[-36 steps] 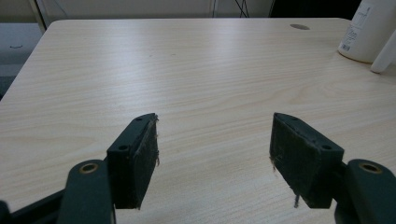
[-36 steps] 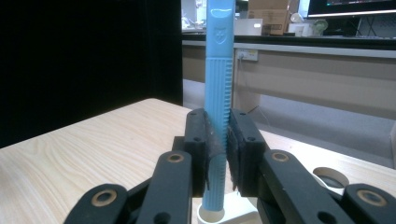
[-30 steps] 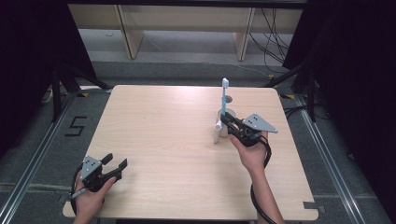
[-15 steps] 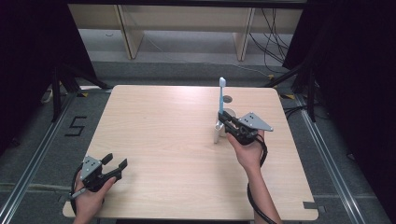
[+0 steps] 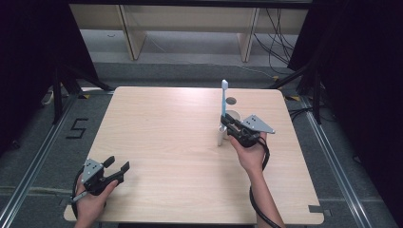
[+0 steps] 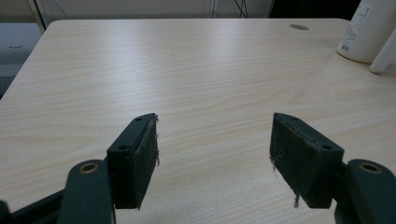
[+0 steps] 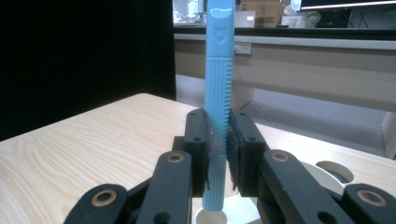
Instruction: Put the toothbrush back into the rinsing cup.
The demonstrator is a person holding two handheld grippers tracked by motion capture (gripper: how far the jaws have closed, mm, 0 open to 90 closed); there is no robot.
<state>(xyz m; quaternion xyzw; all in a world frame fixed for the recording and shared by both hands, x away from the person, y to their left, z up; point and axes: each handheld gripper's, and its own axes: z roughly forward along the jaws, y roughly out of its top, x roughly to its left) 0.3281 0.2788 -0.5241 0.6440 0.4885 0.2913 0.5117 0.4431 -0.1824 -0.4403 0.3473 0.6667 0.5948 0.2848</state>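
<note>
Near edge: the left gripper (image 5: 112, 167) is resting on the table (image 5: 157, 123), jaws spread wide with nothing between them. Mid-table: the right gripper (image 5: 223, 118) is clamping a blue toothbrush (image 7: 218, 84) upright by its ribbed handle, directly above a white cup (image 5: 232, 115) beside a white tube (image 5: 220, 135). Judged step: lowering the toothbrush into the cup; keeping it vertical and centred should be avoiding the rim.
</note>
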